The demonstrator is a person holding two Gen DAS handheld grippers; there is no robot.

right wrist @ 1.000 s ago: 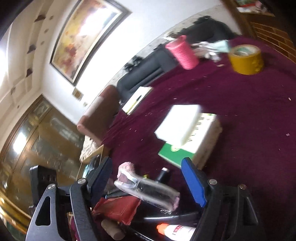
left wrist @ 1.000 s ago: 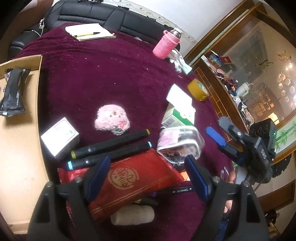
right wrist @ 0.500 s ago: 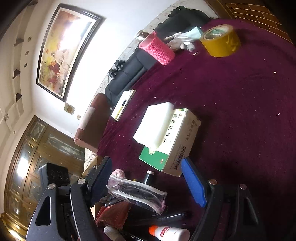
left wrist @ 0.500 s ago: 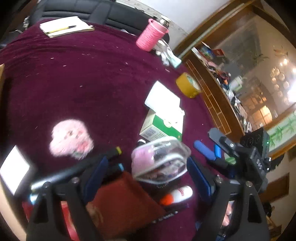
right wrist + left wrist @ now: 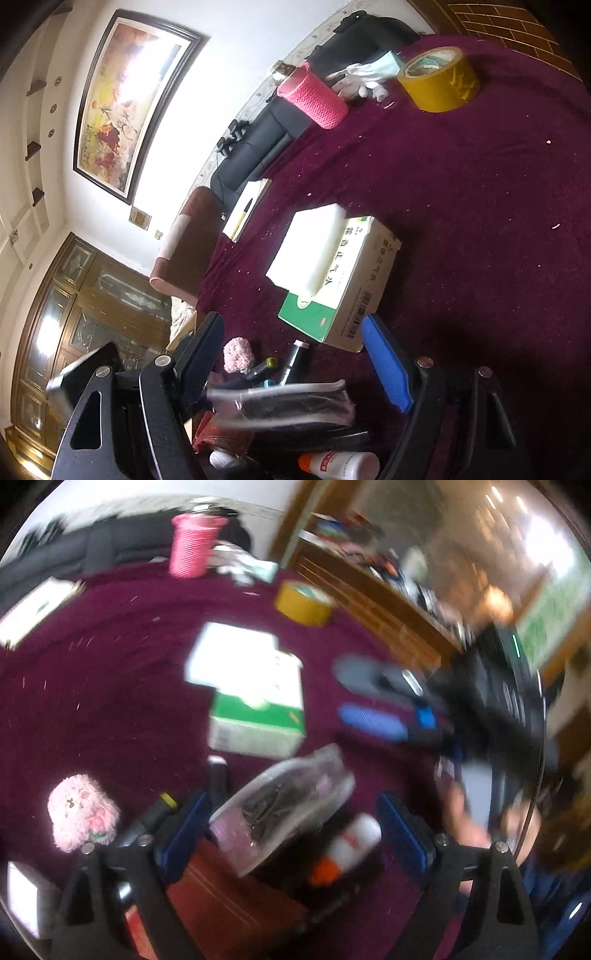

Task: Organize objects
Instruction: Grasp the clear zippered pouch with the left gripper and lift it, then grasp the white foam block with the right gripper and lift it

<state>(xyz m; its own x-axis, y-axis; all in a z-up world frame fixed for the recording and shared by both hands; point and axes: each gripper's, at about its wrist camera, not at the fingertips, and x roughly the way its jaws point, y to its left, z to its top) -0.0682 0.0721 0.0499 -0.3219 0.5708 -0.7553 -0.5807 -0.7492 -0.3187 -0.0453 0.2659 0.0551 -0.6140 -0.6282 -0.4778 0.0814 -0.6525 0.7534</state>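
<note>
1. We are looking at a table under a dark maroon cloth [image 5: 480, 192]. A black sofa [image 5: 273, 122] and a white wall bearing a framed painting [image 5: 125, 103] are lying beyond its far edge, with a glazed wooden cabinet [image 5: 74, 314] at the left.
2. At the far side we are seeing a pink knitted bottle sleeve [image 5: 314, 98], a roll of yellow tape [image 5: 439, 81], a crumpled mask and glove [image 5: 369, 74] between them, and a notepad with a pen [image 5: 245, 210].
3. In mid-table a green-and-white carton [image 5: 343, 284] is lying flat, with a white pad [image 5: 306, 247] resting on top.
4. The clear pouch [image 5: 284, 805] is lying in the near clutter, over a red packet [image 5: 229, 890], dark markers [image 5: 291, 363] and a white tube with an orange cap [image 5: 347, 845]. A pink plush [image 5: 81, 812] is sitting just left.
5. The left gripper [image 5: 291, 838] is standing with jaws apart, having just been opening, the pouch between them; the blur is leaving contact undecided.
6. The right gripper [image 5: 295, 362] is holding its jaws apart, unclamped, above the same pouch.
</note>
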